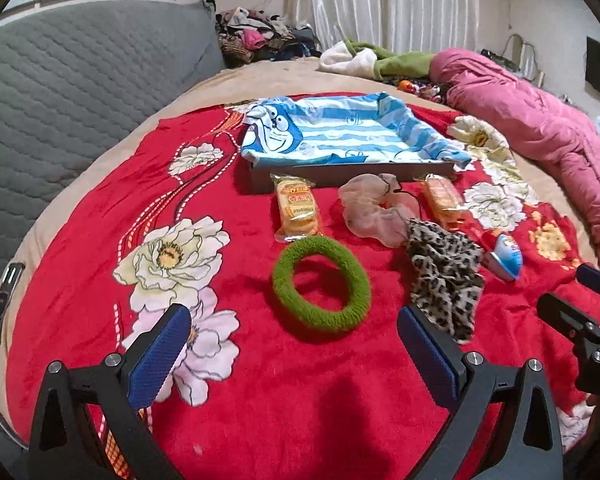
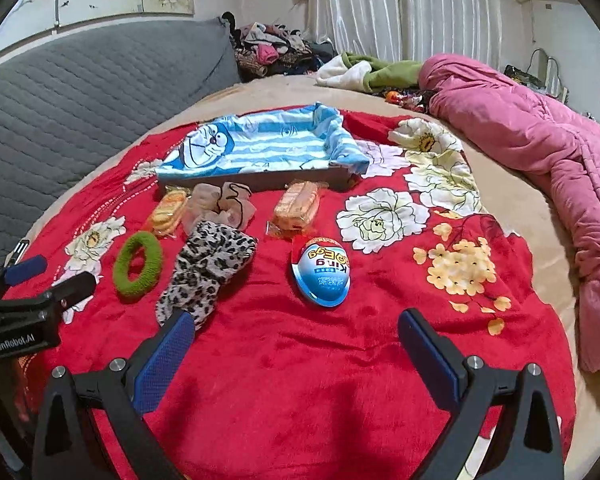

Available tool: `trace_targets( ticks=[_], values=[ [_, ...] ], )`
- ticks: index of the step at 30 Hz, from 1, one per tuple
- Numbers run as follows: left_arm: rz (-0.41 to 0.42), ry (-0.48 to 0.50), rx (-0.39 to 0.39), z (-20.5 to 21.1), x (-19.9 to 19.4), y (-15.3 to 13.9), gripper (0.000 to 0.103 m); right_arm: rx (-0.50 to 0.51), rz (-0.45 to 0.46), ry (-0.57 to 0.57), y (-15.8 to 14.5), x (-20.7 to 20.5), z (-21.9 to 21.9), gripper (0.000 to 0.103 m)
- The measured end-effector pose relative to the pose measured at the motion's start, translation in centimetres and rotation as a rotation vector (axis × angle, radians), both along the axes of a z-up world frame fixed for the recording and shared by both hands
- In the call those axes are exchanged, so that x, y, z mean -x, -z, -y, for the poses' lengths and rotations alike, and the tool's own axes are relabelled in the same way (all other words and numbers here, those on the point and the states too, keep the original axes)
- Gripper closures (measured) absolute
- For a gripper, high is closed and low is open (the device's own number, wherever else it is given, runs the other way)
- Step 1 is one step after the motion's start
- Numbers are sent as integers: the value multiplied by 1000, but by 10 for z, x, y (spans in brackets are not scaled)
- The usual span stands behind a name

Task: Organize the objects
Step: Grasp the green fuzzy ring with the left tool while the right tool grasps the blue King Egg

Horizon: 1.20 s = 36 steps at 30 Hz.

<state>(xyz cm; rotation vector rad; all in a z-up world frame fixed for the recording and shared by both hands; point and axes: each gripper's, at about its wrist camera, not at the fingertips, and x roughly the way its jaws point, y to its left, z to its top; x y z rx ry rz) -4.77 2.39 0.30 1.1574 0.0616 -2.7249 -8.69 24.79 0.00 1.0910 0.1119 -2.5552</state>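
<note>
A green fuzzy hair ring (image 1: 321,283) (image 2: 137,263) lies on the red floral blanket (image 1: 260,380), just ahead of my open left gripper (image 1: 296,344). Beside it sit a leopard-print scrunchie (image 1: 444,276) (image 2: 208,268), a beige sheer scrunchie (image 1: 374,208) (image 2: 220,204), two snack packs (image 1: 296,210) (image 1: 442,200) and a blue egg-shaped toy pack (image 2: 321,274) (image 1: 505,258). Behind them stands a shallow tray lined with blue-striped cartoon cloth (image 1: 340,136) (image 2: 256,146). My right gripper (image 2: 294,346) is open, short of the egg pack, nothing between its fingers.
A grey quilted headboard (image 1: 80,80) rises at left. A pink quilt (image 2: 540,152) lies along the right side of the bed. Green and white cloth (image 2: 364,70) and a clothes pile (image 1: 260,36) sit at the back. Curtains hang behind.
</note>
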Motion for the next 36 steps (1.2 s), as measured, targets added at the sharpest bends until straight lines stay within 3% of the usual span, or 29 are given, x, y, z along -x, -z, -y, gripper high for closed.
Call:
trace_targets(
  ticks=[28,36],
  values=[
    [85,-11,8,10,64,44,1,-65,134,21,50,82,8,1],
    [94,4,0,10,71,50,0,-68,158,2,58,92,14,10]
  ],
)
